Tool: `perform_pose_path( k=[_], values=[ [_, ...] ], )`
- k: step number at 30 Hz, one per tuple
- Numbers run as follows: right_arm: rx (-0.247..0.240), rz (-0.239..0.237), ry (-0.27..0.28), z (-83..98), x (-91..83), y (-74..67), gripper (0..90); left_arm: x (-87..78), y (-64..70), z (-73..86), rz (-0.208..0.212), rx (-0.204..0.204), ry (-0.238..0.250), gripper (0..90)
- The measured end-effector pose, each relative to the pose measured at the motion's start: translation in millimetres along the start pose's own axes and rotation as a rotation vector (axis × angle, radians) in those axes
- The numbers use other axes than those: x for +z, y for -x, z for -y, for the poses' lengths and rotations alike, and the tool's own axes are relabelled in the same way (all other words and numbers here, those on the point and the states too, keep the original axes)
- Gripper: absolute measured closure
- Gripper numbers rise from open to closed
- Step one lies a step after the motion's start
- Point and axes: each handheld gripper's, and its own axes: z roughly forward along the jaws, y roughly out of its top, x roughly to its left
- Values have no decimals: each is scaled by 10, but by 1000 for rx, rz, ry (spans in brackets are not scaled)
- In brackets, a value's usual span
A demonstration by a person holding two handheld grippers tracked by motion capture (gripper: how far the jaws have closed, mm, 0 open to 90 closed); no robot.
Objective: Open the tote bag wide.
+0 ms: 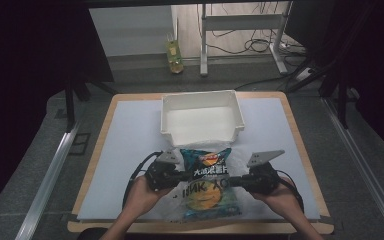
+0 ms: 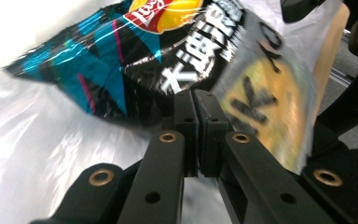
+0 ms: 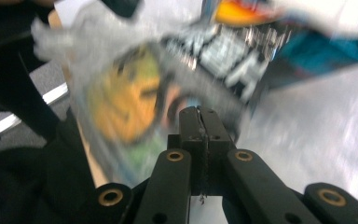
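both hands low in the high view — left gripper (image 1: 187,176) and right gripper (image 1: 231,181), jaws pressed together, pinching the clear plastic bag (image 1: 180,197) around the chip bag (image 1: 207,182).

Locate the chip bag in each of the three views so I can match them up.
High view: chip bag low centre, partly inside a clear plastic bag, between the two grippers, in front of the white bin.
Left gripper view: chip bag across the top, above the shut jaws.
Right gripper view: blurred, chip bag across the top.
Shared landmark: the bag's red-and-yellow logo.
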Motion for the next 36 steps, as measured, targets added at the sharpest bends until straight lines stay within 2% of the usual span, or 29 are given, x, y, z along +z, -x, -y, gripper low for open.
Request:
perform_pose_path(
  k=[1, 3, 4, 5, 6, 8, 9, 10, 12, 14, 15, 16, 17, 20, 21, 22, 25, 28, 32, 33, 36],
  values=[
    [1, 2, 10, -91, 37, 36, 889, 102, -1, -20, 53, -7, -21, 887],
    [-1, -1, 15, -154, 76, 64, 889, 156, 54, -16, 69, 6, -39, 889],
    [-1, -1, 15, -154, 76, 64, 889, 156, 54, -16, 69, 6, -39, 890],
    [0, -1, 15, -179, 96, 73, 890, 165, 82, -7, 88, 13, -36, 890],
    [1, -2, 14, -223, 138, 83, 889, 153, 144, 6, 87, 31, -40, 890],
    [1, -4, 21, -261, 181, 94, 890, 145, 171, 14, 93, 43, -37, 890],
    [5, -3, 25, -278, 202, 94, 889, 143, 223, 39, 117, 52, -40, 890],
    [3, -2, 25, -295, 223, 96, 889, 143, 223, 39, 117, 52, -40, 890],
    [2, 2, 22, -326, 269, 94, 889, 181, 290, 89, 133, 80, -65, 889],
    [2, -1, 11, -347, 310, 89, 889, 184, 303, 101, 132, 84, -64, 888],
    [-1, -2, 0, -350, 328, 88, 890, 152, 299, 98, 114, 87, -40, 883],
    [0, -7, -9, -346, 341, 86, 889, 152, 299, 98, 114, 87, -40, 879],
    [1, -12, -13, -336, 350, 85, 889, 94, 256, 69, 78, 73, -7, 879],
    [1, -27, -28, -289, 351, 53, 889, 51, 148, 5, 30, 48, 23, 878],
    [1, -27, -28, -289, 351, 53, 889, 51, 148, 5, 30, 48, 23, 878],
    [-3, -38, -36, -252, 342, 27, 889, 69, 81, -34, 15, 32, 34, 878],
    [-9, -46, -54, -189, 334, -13, 889, 135, 26, -73, 26, 10, 44, 878],
    [-8, -53, -66, -143, 332, -47, 889, 183, 36, -91, 35, 12, 44, 878],
    [-18, -62, -82, -55, 311, -102, 889, 223, 139, -113, 66, 40, 19, 878],
    [-16, -67, -86, -8, 298, -126, 889, 222, 198, -99, 91, 52, 1, 878],
    [-23, -67, -88, 39, 289, -147, 889, 225, 261, -59, 111, 57, -17, 877]
  ],
)
